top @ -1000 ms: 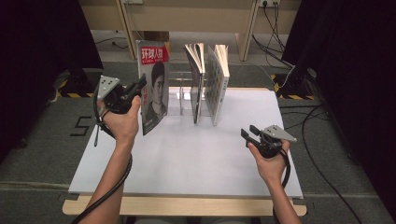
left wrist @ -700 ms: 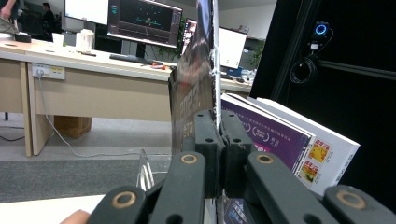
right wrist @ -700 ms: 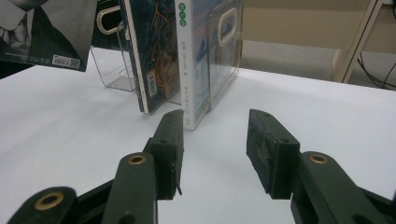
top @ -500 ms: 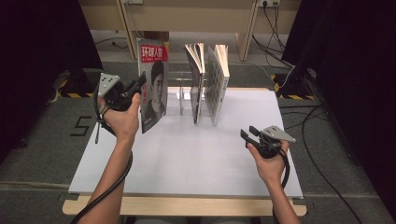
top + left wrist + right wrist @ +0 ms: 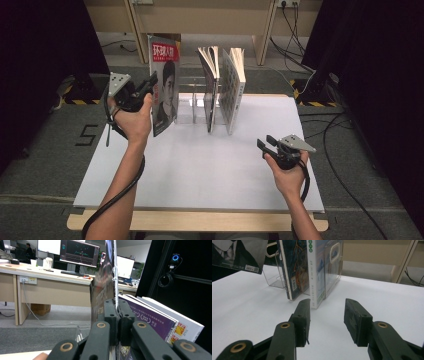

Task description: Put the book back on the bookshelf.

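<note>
A magazine (image 5: 165, 90) with a red title band and a portrait cover stands upright left of the clear rack (image 5: 192, 105), its lower edge off the table. My left gripper (image 5: 150, 82) is shut on its left edge; in the left gripper view the jaws (image 5: 117, 312) pinch the magazine (image 5: 105, 282) edge-on. Two books (image 5: 210, 85) (image 5: 234, 85) stand in the rack, fanned open at the top. My right gripper (image 5: 264, 145) rests low at the table's right, open and holding nothing (image 5: 327, 315), pointed at the books (image 5: 294, 270) (image 5: 318, 272).
The white table board (image 5: 200, 165) has bare room in front of the rack. A wooden desk frame (image 5: 200, 15) and cables lie beyond the far edge. Dark curtains flank both sides. The rack's clear dividers (image 5: 274, 277) stand left of the books.
My left gripper has raised the magazine a little, keeping it upright. The right gripper has stayed where it was, still open.
</note>
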Demonstrator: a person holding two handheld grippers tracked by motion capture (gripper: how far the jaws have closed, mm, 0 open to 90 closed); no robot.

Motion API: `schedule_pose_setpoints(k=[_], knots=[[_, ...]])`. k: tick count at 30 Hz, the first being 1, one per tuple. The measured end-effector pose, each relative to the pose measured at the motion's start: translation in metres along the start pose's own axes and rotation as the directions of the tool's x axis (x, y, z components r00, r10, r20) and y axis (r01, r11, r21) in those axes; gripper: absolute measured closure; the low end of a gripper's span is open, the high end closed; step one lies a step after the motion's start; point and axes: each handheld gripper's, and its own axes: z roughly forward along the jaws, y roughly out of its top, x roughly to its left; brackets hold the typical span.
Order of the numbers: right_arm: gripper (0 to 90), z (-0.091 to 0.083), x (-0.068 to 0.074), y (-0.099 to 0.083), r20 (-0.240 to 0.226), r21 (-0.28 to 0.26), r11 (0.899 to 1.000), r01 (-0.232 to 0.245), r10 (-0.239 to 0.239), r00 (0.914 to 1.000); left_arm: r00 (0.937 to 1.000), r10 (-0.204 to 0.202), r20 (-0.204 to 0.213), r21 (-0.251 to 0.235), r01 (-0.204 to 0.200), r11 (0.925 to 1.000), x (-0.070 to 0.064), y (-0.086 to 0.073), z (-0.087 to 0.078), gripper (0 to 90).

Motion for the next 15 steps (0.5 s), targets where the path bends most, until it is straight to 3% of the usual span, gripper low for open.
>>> schedule_pose_setpoints(k=[15], knots=[[57.0,0.001,-0.002,-0.002,-0.005,-0.003,1.000,-0.011,0.011,0.9999,0.9983,-0.002,-0.058,-0.003,0.001,1.0000,0.012,-0.008,0.039,87.1]])
